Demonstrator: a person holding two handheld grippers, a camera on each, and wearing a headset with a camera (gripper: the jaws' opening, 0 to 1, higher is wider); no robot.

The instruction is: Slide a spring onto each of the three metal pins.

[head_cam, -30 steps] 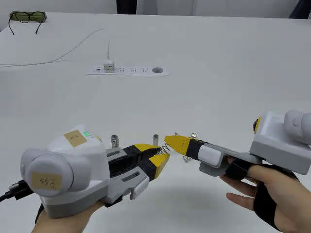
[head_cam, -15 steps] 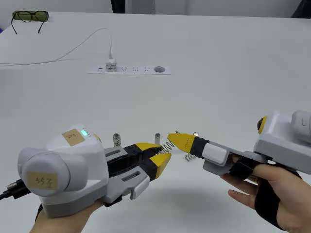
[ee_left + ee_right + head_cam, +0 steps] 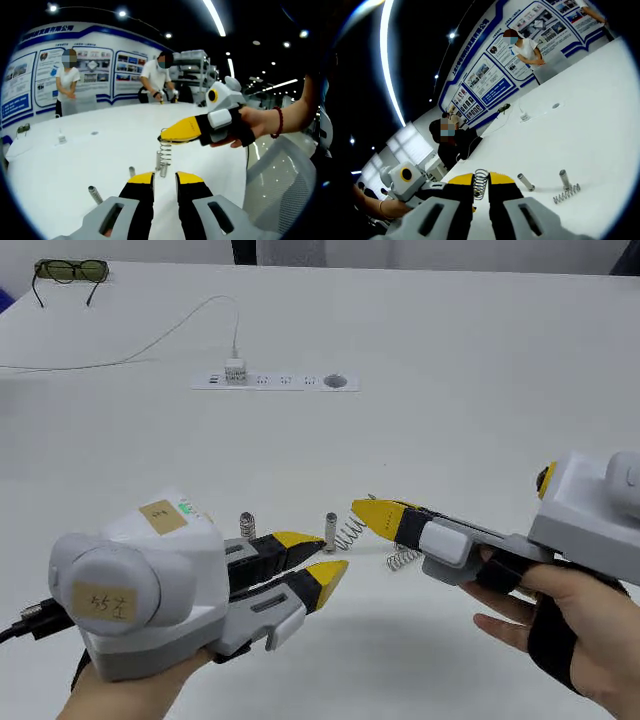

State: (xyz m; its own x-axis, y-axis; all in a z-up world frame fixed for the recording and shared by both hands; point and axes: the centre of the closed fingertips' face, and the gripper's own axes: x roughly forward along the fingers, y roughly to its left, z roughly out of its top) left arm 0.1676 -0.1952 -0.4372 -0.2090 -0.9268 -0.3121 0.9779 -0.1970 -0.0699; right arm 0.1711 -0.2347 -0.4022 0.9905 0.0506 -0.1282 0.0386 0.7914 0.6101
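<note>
- While a spring (image 3: 350, 533) is gripped in the closed jaws of the right gripper (image 3: 362, 511), it is held just to the right of a bare pin (image 3: 331, 531) in the head view; whether spring and pin touch cannot be told.
- In the right gripper view, the coils of the held spring are seen pinched between the two yellow tips, and they stick up past them.
- The left gripper (image 3: 332, 552) is held just in front of the bare pin, its jaws parted with nothing gripped between them.
- In the left gripper view, a clear gap is seen between that gripper's yellow tips, and the held spring hangs beyond the gap from the right gripper's tip.
- A sprung pin (image 3: 247, 525), already fitted with a coil, stands upright to the left of the bare pin, well apart from it.
- A second bare pin (image 3: 132, 172) is seen in the left gripper view, standing between the bare pin and the sprung pin.
- A loose spring (image 3: 402, 557) lies flat on the table (image 3: 480, 390), to the right of the bare pin and beyond the held spring.
- A power strip (image 3: 275, 381) with a plugged-in charger is set far behind the bare pin, and a pair of glasses (image 3: 70, 270) lies farther back and to the left.
</note>
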